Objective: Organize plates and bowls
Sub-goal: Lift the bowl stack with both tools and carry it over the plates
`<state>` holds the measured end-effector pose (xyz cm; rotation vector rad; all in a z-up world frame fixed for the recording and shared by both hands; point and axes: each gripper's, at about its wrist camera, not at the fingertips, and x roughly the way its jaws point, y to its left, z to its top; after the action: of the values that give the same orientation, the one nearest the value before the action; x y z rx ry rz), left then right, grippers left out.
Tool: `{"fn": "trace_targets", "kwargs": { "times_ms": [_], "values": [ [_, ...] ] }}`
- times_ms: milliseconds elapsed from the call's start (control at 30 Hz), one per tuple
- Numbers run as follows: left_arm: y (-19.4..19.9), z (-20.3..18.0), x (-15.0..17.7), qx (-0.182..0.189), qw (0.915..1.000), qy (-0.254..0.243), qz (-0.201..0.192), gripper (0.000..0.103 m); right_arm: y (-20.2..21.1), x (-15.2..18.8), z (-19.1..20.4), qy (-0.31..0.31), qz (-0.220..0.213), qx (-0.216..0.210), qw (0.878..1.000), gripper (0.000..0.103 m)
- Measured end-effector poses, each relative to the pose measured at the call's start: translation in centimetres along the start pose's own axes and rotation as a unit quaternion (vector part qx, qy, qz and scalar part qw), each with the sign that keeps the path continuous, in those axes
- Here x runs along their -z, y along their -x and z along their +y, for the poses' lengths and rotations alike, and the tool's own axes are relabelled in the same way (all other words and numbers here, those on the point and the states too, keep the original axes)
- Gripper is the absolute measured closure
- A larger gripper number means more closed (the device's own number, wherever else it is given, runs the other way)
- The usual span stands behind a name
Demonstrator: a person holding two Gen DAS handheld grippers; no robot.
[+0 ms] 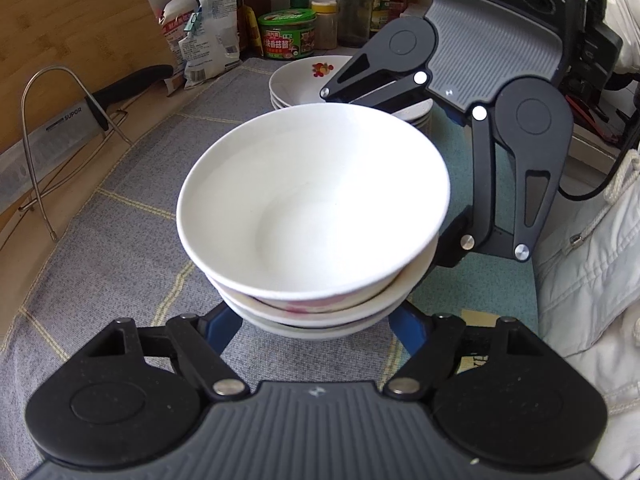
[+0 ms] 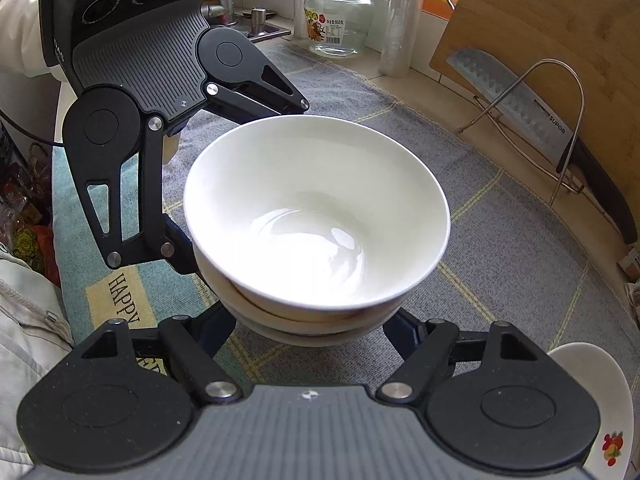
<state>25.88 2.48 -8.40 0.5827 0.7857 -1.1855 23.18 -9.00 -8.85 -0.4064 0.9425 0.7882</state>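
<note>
bowls (image 1: 312,200) stacked on the mat (image 1: 120,240) | our left gripper (image 1: 316,328) spread wide around them | right gripper (image 2: 312,332) too | plates (image 1: 304,76) behind

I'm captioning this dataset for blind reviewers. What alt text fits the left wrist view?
A stack of white bowls sits on a grey checked cloth, with the left gripper spread wide around its base and the right gripper reaching in from the far side. Behind it are stacked plates.
</note>
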Motion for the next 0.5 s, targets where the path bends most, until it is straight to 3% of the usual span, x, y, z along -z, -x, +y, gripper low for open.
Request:
{"fn": "trace_targets", "kwargs": {
  "times_ms": [267,500],
  "values": [
    [0.7,-0.8,-1.1,-0.022,0.9997,-0.012,0.002,0.024,1.2,0.0,-0.2,0.004,-0.014,0.003,1.0,0.019],
    [0.6,-1.6,-2.6,-0.019,0.9994,-0.025,0.015,0.024,2.9,1.1,-0.1,0.0,-0.02,0.009,1.0,0.019]
  ]
}}
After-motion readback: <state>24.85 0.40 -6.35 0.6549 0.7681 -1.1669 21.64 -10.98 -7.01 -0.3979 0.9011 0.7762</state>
